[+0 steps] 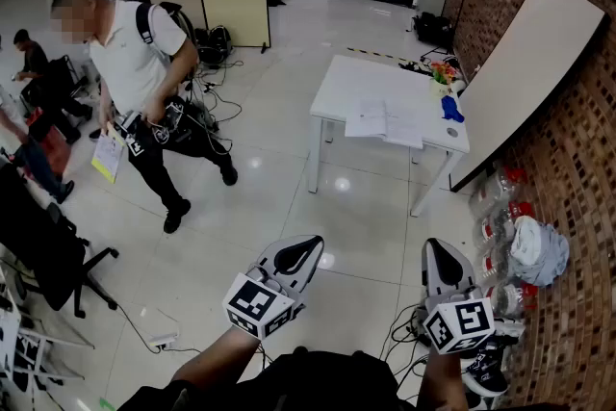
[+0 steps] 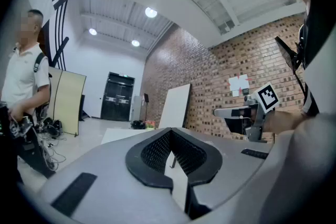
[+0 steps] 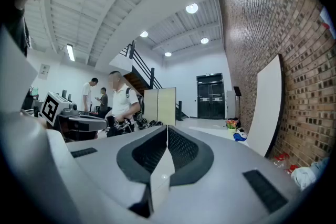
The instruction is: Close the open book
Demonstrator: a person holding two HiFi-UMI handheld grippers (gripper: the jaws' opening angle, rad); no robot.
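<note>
Because the open book [image 1: 385, 122] lies well apart on the white tabletop [image 1: 351, 77] at upper right, the left gripper [image 1: 306, 247] and right gripper [image 1: 435, 248] hang level at the bottom, jaws pressed together and empty, likely awaiting the approach.

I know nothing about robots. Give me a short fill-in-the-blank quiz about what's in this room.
1. The open book lies on a ____ table.
2. Near the book, at the table's edge, sits a small ____ object.
3. The wall at the head view's right is made of ____.
4. The left gripper and right gripper each hold ____.
Missing words: white; blue; brick; nothing.
</note>
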